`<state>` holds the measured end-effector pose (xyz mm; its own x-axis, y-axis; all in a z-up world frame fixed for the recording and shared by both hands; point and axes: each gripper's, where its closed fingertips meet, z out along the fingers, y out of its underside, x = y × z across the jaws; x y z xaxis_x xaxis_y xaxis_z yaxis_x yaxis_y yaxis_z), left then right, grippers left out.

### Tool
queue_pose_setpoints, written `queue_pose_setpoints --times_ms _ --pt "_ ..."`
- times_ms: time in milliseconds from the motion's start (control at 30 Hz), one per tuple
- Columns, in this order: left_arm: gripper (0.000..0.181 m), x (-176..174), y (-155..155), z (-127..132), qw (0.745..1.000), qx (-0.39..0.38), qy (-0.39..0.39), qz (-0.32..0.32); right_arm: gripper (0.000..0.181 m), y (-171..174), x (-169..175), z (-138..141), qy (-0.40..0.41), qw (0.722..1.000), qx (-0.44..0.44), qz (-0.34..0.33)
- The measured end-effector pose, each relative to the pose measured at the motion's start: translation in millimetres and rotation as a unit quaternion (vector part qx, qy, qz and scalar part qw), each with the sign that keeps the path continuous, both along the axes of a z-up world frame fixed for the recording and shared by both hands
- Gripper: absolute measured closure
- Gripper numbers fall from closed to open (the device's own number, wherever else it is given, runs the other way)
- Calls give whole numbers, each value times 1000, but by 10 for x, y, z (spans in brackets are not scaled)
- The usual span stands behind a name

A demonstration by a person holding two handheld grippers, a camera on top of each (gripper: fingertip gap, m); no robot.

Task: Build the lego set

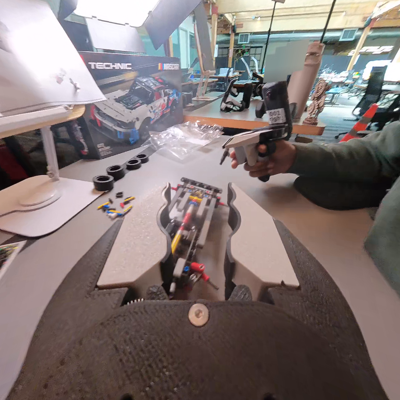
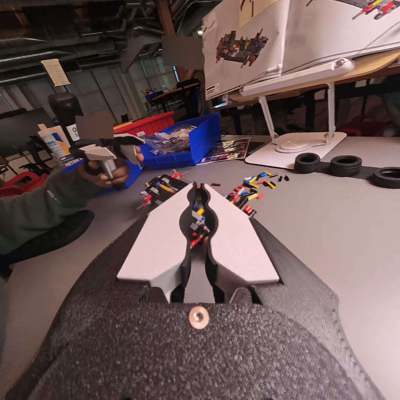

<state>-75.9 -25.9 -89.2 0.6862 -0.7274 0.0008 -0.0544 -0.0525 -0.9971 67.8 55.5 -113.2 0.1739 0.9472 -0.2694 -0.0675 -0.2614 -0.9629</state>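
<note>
On the table (image 1: 281,216), your left gripper (image 1: 197,192) gapes around the lego chassis (image 1: 190,223); your right gripper (image 2: 198,186), pinching a small brown pin (image 2: 197,185), should approach slowly, aligned.

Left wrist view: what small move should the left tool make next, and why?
Probably lower the left tool and close it on the long black-and-grey lego chassis to steady it. Its jaws stand open on either side of the chassis, which lies loose on the table. The right tool hangs above it, apparently shut on a small dark pin and ready to insert it.
</note>
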Motion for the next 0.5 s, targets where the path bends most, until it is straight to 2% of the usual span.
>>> queue_pose_setpoints --times_ms 167,333,400,500 --pt "127 681 -187 -37 993 -52 -50 -99 181 -551 -117 150 36 989 65 126" --pt "117 1257 -448 -168 968 -118 -88 -205 181 -1107 -204 195 54 965 85 240" --pt "122 1422 -570 -237 957 -138 -82 -242 181 -1280 -221 174 53 955 87 277" --pt "140 1532 -646 -325 956 -134 -51 -255 181 -1471 -222 99 36 942 97 319"
